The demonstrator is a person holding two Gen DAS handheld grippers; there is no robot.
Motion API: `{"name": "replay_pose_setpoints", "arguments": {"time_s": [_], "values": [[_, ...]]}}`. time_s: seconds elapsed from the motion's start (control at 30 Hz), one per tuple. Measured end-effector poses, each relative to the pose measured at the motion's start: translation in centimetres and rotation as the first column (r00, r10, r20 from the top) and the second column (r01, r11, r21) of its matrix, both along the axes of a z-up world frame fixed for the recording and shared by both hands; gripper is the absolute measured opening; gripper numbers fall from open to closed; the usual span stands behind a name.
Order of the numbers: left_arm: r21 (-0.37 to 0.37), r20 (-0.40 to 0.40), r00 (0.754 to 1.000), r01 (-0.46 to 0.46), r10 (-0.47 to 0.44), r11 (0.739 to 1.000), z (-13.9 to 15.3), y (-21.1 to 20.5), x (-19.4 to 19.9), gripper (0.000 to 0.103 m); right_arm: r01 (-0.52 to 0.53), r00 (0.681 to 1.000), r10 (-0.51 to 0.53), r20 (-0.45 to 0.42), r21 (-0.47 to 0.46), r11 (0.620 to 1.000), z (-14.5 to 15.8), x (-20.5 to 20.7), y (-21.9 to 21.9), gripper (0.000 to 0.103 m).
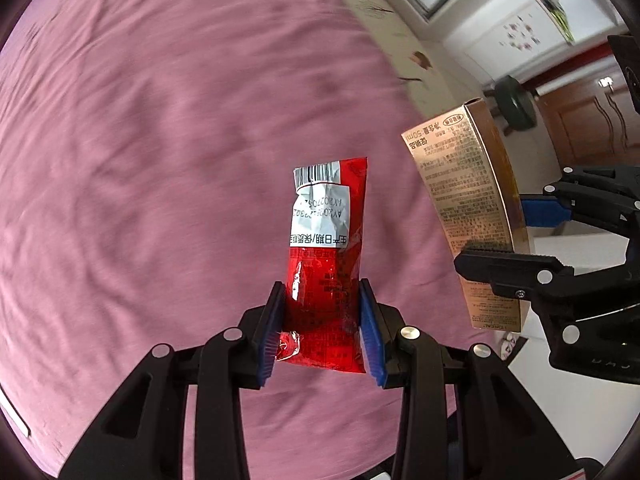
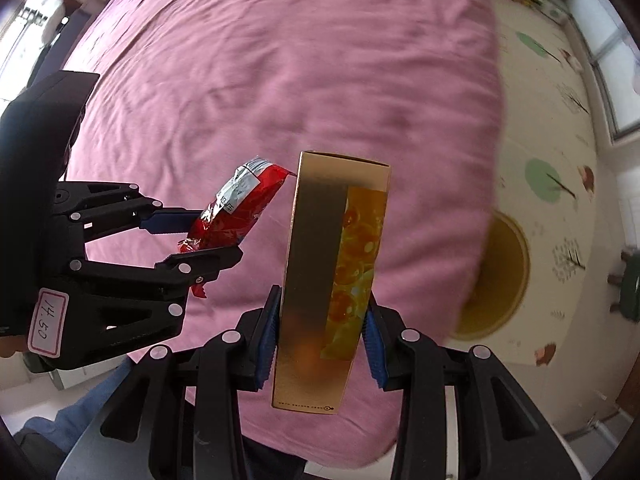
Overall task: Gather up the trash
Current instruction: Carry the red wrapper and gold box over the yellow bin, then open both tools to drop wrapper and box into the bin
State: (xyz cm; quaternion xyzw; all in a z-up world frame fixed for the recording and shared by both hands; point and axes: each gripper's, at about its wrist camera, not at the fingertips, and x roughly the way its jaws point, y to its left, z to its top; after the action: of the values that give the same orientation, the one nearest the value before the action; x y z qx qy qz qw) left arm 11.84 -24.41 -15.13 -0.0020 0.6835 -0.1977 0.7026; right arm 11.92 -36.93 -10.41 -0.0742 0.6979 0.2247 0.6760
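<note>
My left gripper (image 1: 323,320) is shut on a red snack wrapper (image 1: 326,256) with a white label, held upright above the pink bed sheet (image 1: 160,140). My right gripper (image 2: 322,328) is shut on a tall gold carton (image 2: 324,280), also held upright above the sheet. In the left wrist view the gold carton (image 1: 468,216) and the right gripper (image 1: 516,232) show at the right. In the right wrist view the wrapper (image 2: 232,212) and the left gripper (image 2: 200,236) show at the left, close beside the carton.
The pink sheet (image 2: 280,80) covers a bed below both grippers. A cream play mat (image 2: 560,200) with tree prints lies on the floor to the right. A dark green stool (image 1: 516,104), a wooden door (image 1: 588,120) and a window (image 2: 612,60) stand beyond.
</note>
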Motion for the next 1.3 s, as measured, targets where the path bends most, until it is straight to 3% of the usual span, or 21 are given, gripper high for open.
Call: {"name": "replay_pose_setpoints", "arguments": {"time_s": [0.33,0.57,0.87,1.13,1.17,1.2,1.23,1.3], "values": [[-0.02,-0.007,0.988,0.151,-0.151,0.988,-0.1,-12.2,0.5,0.037,0.137,0.991,-0.137,0.0,-0.003,0.991,-0.1,-1.3,-11.5,0.037],[-0.024,-0.016,0.974,0.225,-0.225,0.974,-0.4,-17.5,1.6,0.037,0.223,0.975,-0.223,-0.003,-0.008,0.975,-0.6,-1.2,-17.5,0.037],[-0.046,-0.017,0.952,0.303,-0.304,0.952,-1.1,-22.7,4.3,0.037,0.339,0.941,-0.339,-0.001,-0.006,0.941,-1.6,-0.2,-23.5,0.037],[-0.08,0.01,0.94,0.342,-0.342,0.936,-0.3,-25.6,6.2,0.039,0.377,0.926,-0.377,0.038,-0.005,0.926,-1.4,1.4,-26.6,0.038],[-0.088,0.013,0.936,0.35,-0.351,0.932,-0.1,-25.9,6.3,0.044,0.388,0.92,-0.387,0.058,-0.008,0.922,-1.2,1.7,-27.1,0.039],[-0.086,0.019,0.933,0.361,-0.36,0.929,0.0,-26.1,6.5,0.066,0.396,0.917,-0.395,0.065,-0.011,0.918,-1.1,2.0,-27.5,0.04],[-0.075,0.03,0.933,0.361,-0.36,0.93,0.0,-26.4,6.7,0.076,0.401,0.914,-0.399,0.069,-0.013,0.916,-1.1,2.1,-27.7,0.042],[-0.073,0.059,0.933,0.359,-0.355,0.931,0.1,-26.7,7.0,0.08,0.418,0.906,-0.415,0.076,-0.016,0.908,-1.0,2.4,-28.4,0.042]]}}
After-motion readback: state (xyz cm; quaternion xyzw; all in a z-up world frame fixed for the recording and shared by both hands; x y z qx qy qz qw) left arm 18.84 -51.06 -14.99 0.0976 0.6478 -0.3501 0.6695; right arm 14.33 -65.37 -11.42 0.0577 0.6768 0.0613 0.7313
